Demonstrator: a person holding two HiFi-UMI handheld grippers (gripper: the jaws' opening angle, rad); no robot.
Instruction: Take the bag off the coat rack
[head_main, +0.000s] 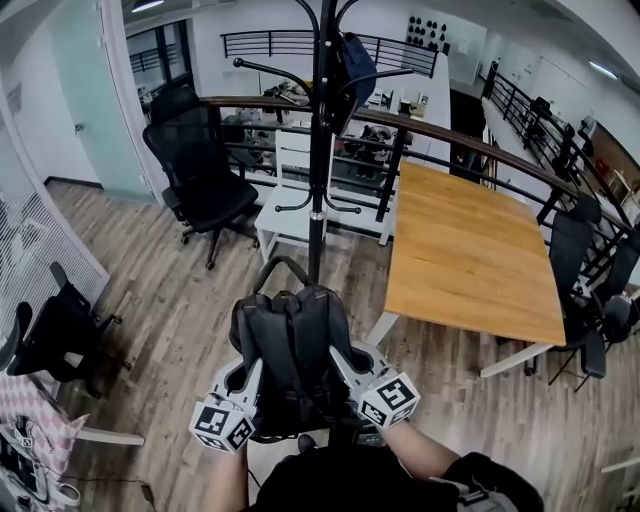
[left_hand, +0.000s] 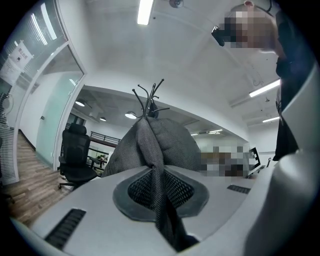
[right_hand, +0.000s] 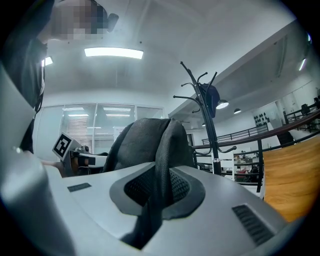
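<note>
Backpack (head_main: 290, 345) looks soft and saggy; left gripper (head_main: 252, 372) and right gripper (head_main: 345, 368) each pinch a shoulder strap (left_hand: 150, 150), likely the firmest hold.

The bag (head_main: 290, 345) is dark grey cloth in a coarse matt weave, and its strap (left_hand: 152, 160) is rougher, netted webbing. The left tool (head_main: 243, 368) and right tool (head_main: 352, 362) are smooth matt grey plastic with dark, net-textured pads (left_hand: 181, 192). The rack (head_main: 318, 150) looks like black metal with a slight gloss, the table (head_main: 470, 250) is smooth orange-toned wood, and the floor (head_main: 170, 290) is grained grey-brown planking.
</note>
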